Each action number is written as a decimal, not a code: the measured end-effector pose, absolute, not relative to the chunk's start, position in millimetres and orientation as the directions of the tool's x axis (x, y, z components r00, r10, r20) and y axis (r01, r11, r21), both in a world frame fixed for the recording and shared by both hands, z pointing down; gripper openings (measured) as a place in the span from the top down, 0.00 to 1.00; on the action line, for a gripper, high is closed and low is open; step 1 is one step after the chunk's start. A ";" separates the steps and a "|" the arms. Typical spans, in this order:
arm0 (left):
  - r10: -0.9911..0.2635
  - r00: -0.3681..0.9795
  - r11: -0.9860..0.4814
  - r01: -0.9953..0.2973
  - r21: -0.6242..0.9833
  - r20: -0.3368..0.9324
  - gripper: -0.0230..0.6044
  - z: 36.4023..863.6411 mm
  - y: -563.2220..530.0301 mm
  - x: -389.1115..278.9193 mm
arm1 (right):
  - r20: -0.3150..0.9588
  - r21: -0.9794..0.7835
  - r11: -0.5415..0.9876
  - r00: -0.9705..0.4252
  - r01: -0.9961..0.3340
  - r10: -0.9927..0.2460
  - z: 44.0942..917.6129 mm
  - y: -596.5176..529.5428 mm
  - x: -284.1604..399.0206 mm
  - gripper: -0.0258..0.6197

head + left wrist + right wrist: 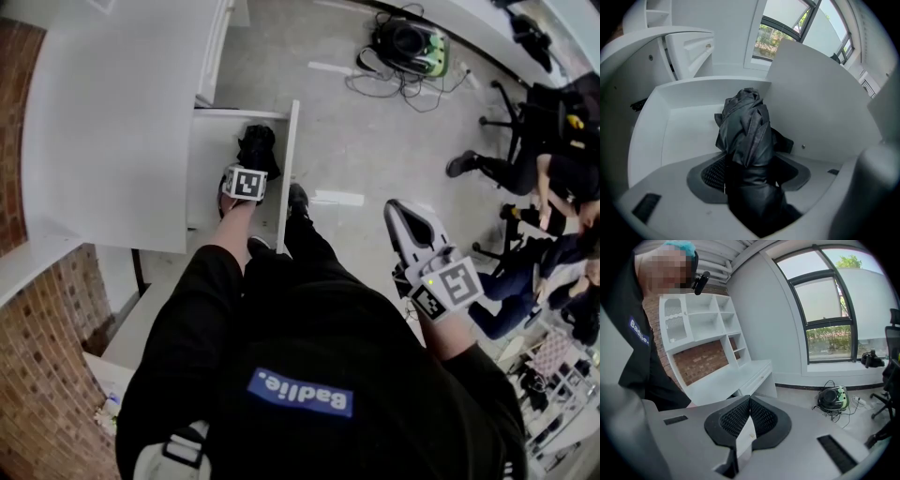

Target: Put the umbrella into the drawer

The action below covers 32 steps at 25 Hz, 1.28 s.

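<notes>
Soft daylight from the windows [825, 315] beyond the jaws fills the white room, leaving only faint shadows. All three views bend sharply at the edges, and both gripper views darken at the corners. Between the jaws, the black umbrella [747, 140] shows a dull sheen and little detail.

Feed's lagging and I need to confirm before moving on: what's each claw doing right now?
Left claw: closed on the black umbrella, within the open drawer.
Right claw: closed, empty.

Narrow drawer [291, 159], umbrella [258, 145] inside
</notes>
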<state>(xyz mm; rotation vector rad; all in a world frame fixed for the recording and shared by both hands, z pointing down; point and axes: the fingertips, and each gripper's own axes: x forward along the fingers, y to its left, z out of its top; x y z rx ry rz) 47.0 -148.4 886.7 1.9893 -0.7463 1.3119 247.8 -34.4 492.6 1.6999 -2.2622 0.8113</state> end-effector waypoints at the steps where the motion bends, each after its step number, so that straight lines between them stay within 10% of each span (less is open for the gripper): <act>1: -0.109 0.341 -0.640 -0.743 0.196 0.934 0.52 889.2 -147.7 48.0 | 0.473 -0.307 0.181 -0.314 -0.934 -0.823 495.7 -31.7 250.0 0.91; 32: -0.121 0.405 -0.593 -0.762 0.261 0.906 0.44 843.9 -133.1 19.2 | 0.443 -0.279 0.205 -0.315 -0.938 -0.839 471.8 -12.6 234.5 0.91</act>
